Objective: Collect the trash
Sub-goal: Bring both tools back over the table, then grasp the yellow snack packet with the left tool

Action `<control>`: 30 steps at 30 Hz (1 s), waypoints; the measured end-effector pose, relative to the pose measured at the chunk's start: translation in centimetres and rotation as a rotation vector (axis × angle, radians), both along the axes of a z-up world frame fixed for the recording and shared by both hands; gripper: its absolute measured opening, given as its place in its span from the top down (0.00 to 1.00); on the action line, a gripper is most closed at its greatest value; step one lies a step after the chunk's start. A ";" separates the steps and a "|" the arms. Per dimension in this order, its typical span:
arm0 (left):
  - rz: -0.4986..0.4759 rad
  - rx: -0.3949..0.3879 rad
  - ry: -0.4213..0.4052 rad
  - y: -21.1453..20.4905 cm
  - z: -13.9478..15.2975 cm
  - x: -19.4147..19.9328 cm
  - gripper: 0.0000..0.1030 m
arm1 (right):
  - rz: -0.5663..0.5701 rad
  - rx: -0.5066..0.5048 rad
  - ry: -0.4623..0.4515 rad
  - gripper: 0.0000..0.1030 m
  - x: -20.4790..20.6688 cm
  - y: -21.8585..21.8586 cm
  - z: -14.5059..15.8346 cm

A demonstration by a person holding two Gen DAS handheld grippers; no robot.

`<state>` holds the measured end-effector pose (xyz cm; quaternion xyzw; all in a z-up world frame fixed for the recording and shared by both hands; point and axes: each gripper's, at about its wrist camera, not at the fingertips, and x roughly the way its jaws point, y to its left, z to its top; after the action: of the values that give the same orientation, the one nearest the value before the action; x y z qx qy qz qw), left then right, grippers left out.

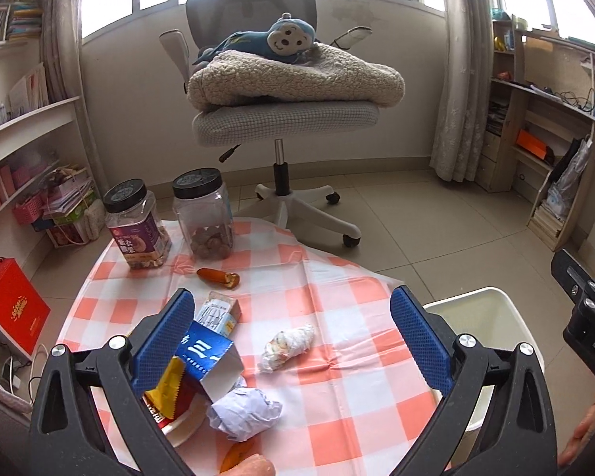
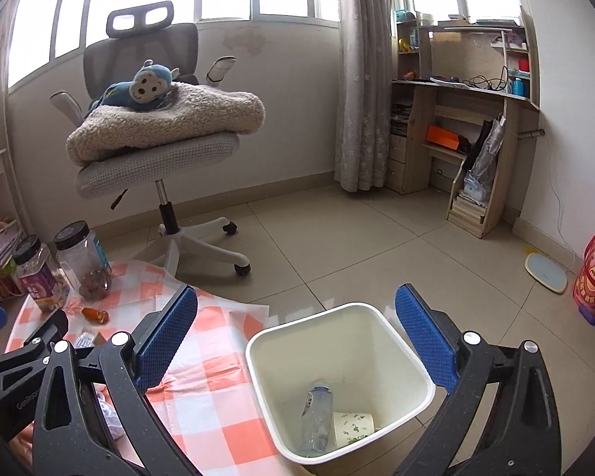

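Between wide left tongs (image 1: 291, 327), crumpled tissue (image 1: 288, 346); under wide right tongs (image 2: 296, 331), bin (image 2: 339, 380).

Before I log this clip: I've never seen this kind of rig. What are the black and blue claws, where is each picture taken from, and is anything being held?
There is no robot here. A person carries two handheld grippers, each with a fisheye camera looking along its blue-padded fingers.

The left wrist view shows the left gripper open over a checkered cloth on the floor. On the cloth lie a crumpled paper ball, a rolled tissue wad, a blue carton, a small milk carton and two snack jars.

The right wrist view shows the right gripper open above a white trash bin, which holds a plastic bottle and a paper cup.

Neither gripper holds anything.
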<state>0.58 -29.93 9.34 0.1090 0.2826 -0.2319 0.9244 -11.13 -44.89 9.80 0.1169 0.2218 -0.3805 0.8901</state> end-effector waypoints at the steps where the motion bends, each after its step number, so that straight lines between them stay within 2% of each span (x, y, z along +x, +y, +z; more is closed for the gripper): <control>1: 0.017 0.003 0.008 0.7 -0.1 0.3 0.07 | 0.008 0.006 -0.003 0.07 0.3 0.4 0.0; 5: 0.082 0.016 0.058 3.5 -0.6 2.4 0.07 | 0.041 0.046 0.006 0.07 2.0 1.8 -0.2; 8: 0.131 0.060 0.089 5.4 -1.2 4.2 0.07 | 0.074 0.078 0.023 0.07 3.5 2.8 -0.7; 10: 0.164 0.063 0.155 6.9 -1.8 5.7 0.07 | 0.102 0.101 0.039 0.07 4.6 3.6 -1.1; 15: 0.234 -0.050 0.442 11.8 -4.5 10.1 0.07 | 0.158 0.140 0.046 0.07 6.6 5.3 -1.6; 18: 0.296 -0.102 0.546 13.9 -6.2 12.0 0.07 | 0.191 0.151 0.054 0.07 7.6 6.1 -1.7; 21: 0.345 -0.186 0.659 15.2 -8.0 13.5 0.07 | 0.207 0.143 0.076 0.07 8.6 6.9 -2.2; 26: 0.434 -0.253 0.783 15.0 -10.9 15.7 0.07 | 0.223 0.183 0.110 0.07 9.8 7.0 -3.1; 28: 0.471 -0.255 0.837 14.9 -12.4 16.5 0.12 | 0.231 0.204 0.121 0.07 10.4 7.0 -3.6; 30: 0.469 -0.269 0.835 14.8 -12.7 16.7 0.24 | 0.238 0.219 0.134 0.07 11.1 7.1 -4.0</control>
<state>17.28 -15.08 -3.35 -0.1801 0.6131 -0.0761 0.7654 -0.01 -37.81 5.82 0.1606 0.3332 -0.2528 0.8940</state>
